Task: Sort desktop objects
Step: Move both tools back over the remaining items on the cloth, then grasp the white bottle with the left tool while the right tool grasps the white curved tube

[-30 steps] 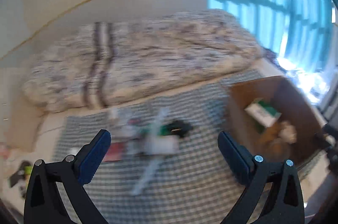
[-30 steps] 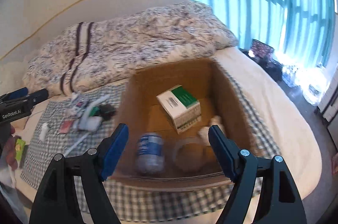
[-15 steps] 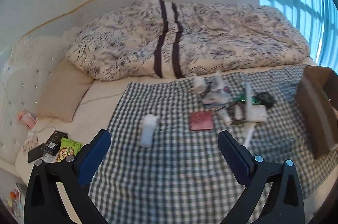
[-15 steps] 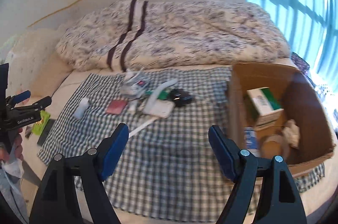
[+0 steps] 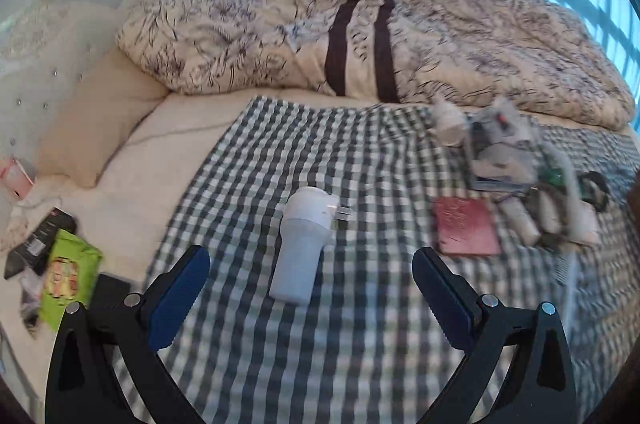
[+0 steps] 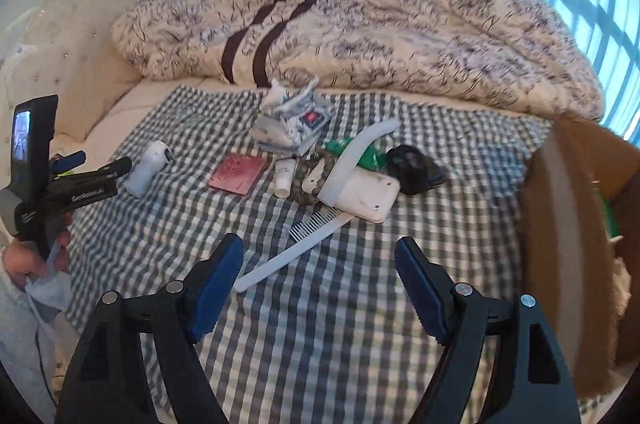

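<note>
Both your tools are wide open with nothing between the pads. Your left tool (image 5: pixel 310 288) hangs over the checkered cloth (image 5: pixel 360 344) on the bed, and the white plug-in device (image 5: pixel 302 244) lies on its side right ahead of the gap, between the two fingers in view but not touched. Further right on the cloth there's a red card wallet (image 5: pixel 466 226), then a blurry heap of small stuff by the patterned duvet (image 5: pixel 400 36). A green snack pack (image 5: pixel 66 272) sits off the cloth on the bare sheet at the left.

Your right tool (image 6: pixel 318 278) is over the same cloth with the white comb (image 6: pixel 296 244) lying slanted just ahead of it. Past that: a white flat case (image 6: pixel 366 194) with a white strap across it, a small white tube (image 6: pixel 285 176), a black lump (image 6: pixel 414 164), something green (image 6: pixel 360 154), a crumpled tissue pack (image 6: pixel 292 122). The cardboard box (image 6: pixel 560 216) stands at the right edge, on the cloth. You can see your left tool (image 6: pixel 86 170) in the right camera too, in your hand (image 6: pixel 30 260) far left
</note>
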A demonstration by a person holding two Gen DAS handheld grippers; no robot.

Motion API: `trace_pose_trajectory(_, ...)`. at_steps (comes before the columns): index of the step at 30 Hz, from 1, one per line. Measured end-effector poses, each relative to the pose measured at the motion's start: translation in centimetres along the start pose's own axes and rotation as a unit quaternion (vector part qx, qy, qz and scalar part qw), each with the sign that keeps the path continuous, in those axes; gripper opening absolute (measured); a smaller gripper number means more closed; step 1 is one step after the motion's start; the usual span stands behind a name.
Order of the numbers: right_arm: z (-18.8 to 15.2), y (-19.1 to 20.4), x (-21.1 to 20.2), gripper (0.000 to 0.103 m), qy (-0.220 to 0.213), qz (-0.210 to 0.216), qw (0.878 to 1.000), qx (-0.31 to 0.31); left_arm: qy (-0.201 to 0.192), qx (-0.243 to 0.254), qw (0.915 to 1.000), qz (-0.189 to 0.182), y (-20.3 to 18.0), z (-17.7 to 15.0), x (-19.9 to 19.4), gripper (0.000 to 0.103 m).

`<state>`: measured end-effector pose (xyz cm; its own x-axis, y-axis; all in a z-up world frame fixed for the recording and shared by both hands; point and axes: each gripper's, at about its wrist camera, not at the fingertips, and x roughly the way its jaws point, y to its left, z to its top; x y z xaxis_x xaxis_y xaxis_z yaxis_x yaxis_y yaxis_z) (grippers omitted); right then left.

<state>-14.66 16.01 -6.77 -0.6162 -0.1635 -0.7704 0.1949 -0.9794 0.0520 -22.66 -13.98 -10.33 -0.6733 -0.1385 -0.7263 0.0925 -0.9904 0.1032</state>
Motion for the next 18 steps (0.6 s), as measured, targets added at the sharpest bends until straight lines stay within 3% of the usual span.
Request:
trace_pose_trajectory(7, 0.0, -0.9, 5.3, 0.078, 0.030, 0.000, 1.000, 0.003, 0.031, -0.025, 0.9992, 0.000, 0.7, -0.8, 7.3, 0.103)
trace_pose_trajectory(10, 0.0, -1.2, 6.8, 0.078, 0.039, -0.008, 0.999, -0.002, 0.054, -0.037, 0.9979, -0.006, 1.2, -1.3, 8.9, 0.103)
trace_pose_trajectory(13, 0.1, -1.4, 7.9, 0.078, 0.045, -0.012, 0.999, -0.001, 0.050, -0.041, 0.9978, -0.013, 1.4, -1.5, 9.1, 0.102)
trace_pose_trajectory(14, 0.0, -1.5, 8.1, 0.078, 0.046, -0.012, 0.999, 0.001, 0.049, -0.039, 0.9980, -0.013, 1.4, -1.4, 9.1, 0.096)
trace_pose_trajectory(16, 0.0, -1.6, 8.4, 0.078, 0.047, -0.011, 0.999, 0.006, 0.050, -0.031, 0.9982, -0.015, 1.3, -1.4, 9.1, 0.073)
trace_pose_trajectory(18, 0.0, -1.6, 8.6, 0.078, 0.047, -0.015, 0.999, 0.005, 0.046, -0.023, 0.9982, -0.029, 1.2, -1.3, 8.9, 0.040)
